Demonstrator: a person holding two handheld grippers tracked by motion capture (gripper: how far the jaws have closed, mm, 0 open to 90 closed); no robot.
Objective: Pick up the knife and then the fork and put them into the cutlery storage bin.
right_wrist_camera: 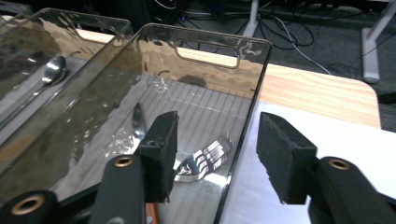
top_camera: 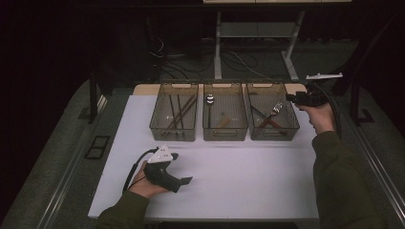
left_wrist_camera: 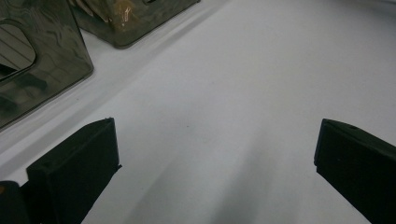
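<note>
Already our fork [right_wrist_camera: 205, 158] lies in the right bin [top_camera: 291, 125], right gripper [right_wrist_camera: 215, 154] fingers apart, empty. At lower left our left gripper [left_wrist_camera: 215, 154] idles, fingers wide; the table [top_camera: 239, 176] looks cleared.

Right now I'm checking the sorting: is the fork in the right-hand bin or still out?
In. The fork lies on the ribbed floor of the right bin, free of the open right gripper, whose jaws straddle the bin's wall.

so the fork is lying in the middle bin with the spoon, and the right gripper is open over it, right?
Not quite: the fork lies in the right-hand bin, not the middle one; the spoon sits in the middle bin. The high view shows this. The right gripper is indeed open, its fingers astride that bin's side wall.
</note>
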